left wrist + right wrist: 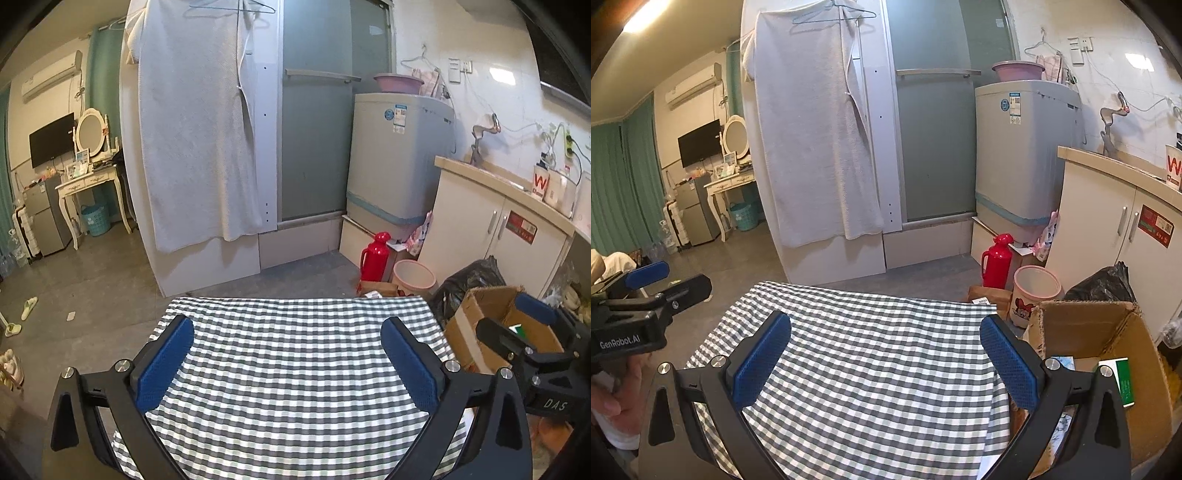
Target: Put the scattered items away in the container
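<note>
Two handheld grippers hover level over a table draped in a checked cloth [288, 369], both aimed across it toward the white towel [195, 129] hung beyond. At far left of the cloth, a bare hand [613, 398] grips the handle of the left gripper [287, 363], its blue pads [166, 365] spread wide with nothing between them (only gingham shows in the gap). Just to its right, above the cloth's right half, the right gripper [885, 360] is likewise released and empty, fingers [1008, 365] parted. Off the cloth's right edge, just beside it, sits the cardboard box [1108, 332], flaps open, with a green-and-white packet [1121, 380] inside. Beyond the cloth's far right corner stand a red flask [996, 262] and a pink bin [1034, 295].
</note>
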`<state>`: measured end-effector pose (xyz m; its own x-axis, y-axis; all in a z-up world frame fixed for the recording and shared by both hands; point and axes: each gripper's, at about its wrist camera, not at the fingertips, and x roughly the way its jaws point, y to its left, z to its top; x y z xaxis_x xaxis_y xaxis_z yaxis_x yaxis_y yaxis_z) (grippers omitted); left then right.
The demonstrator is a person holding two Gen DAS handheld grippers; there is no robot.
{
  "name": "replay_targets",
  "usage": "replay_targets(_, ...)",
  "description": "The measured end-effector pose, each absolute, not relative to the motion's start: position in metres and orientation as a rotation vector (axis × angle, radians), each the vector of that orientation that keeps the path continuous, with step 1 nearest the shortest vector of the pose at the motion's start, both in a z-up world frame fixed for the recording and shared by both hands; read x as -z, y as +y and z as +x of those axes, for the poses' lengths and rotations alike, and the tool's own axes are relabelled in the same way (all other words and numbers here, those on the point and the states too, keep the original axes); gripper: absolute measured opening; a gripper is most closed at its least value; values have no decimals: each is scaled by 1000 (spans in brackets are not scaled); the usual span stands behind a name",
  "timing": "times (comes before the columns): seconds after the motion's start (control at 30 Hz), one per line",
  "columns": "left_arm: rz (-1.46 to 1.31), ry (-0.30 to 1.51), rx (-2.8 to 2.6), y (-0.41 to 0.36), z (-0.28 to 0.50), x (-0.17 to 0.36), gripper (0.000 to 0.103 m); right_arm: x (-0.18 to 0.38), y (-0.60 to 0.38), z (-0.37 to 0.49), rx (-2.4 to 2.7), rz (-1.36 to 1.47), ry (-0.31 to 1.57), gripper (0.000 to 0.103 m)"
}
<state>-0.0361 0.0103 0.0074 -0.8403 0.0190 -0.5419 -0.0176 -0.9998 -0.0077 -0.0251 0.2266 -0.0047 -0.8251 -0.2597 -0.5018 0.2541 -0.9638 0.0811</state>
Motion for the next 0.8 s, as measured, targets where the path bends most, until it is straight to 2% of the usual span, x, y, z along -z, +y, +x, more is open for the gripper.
replay_targets(0.8, -978, -57, -2976, -12, -46, 11, 103, 14, 209, -31, 2758, 819, 20, 103)
